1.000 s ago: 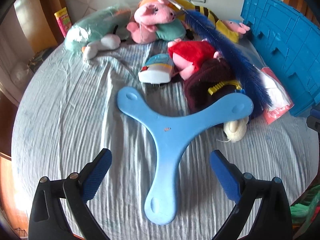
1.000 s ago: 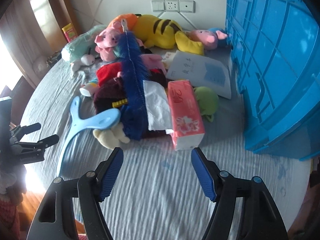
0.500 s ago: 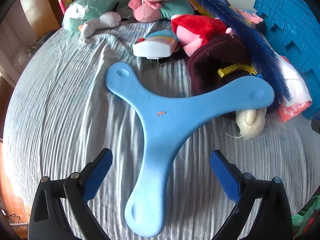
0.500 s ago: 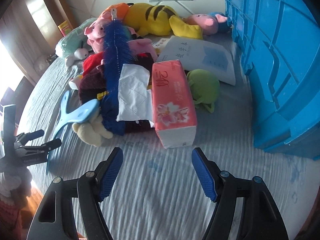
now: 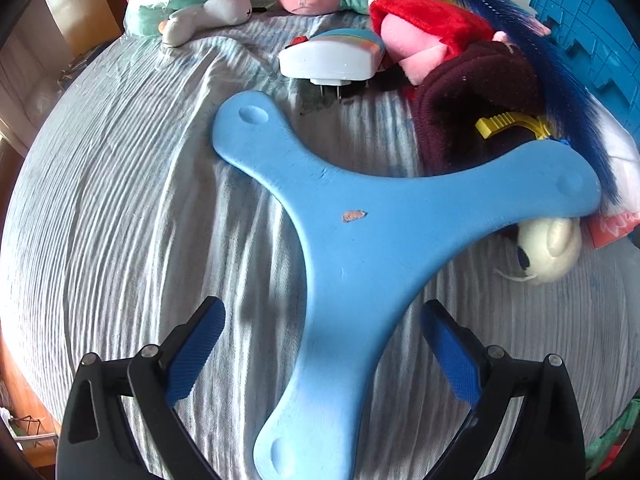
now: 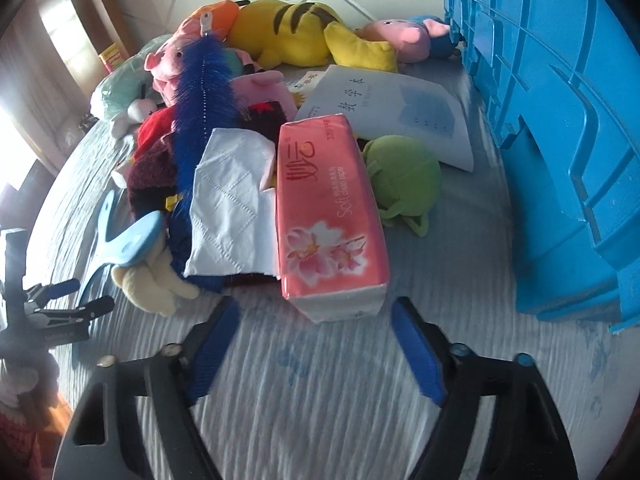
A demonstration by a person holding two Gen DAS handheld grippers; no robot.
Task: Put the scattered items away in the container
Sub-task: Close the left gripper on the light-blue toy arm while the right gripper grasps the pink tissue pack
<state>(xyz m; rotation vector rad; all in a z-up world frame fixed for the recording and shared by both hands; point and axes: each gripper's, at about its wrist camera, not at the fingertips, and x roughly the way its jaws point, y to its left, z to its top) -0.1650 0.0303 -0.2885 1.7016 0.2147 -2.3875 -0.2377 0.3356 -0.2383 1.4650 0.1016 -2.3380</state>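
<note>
1. Left gripper (image 5: 322,332): jaws spread wide, ribbed blue pads either side of the lower arm of the flat, three-armed blue foam boomerang (image 5: 360,240) on the ribbed bedsheet (image 5: 120,200).
2. Right gripper (image 6: 316,344): jaws spread, empty, near the glossy pink tissue pack (image 6: 330,216).
3. Ribbed blue plastic crate (image 6: 560,120): far right.

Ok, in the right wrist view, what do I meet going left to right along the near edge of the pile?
Light blue boomerang → cream plush → white tissue → pink tissue pack → green plush → blue crate.
</note>
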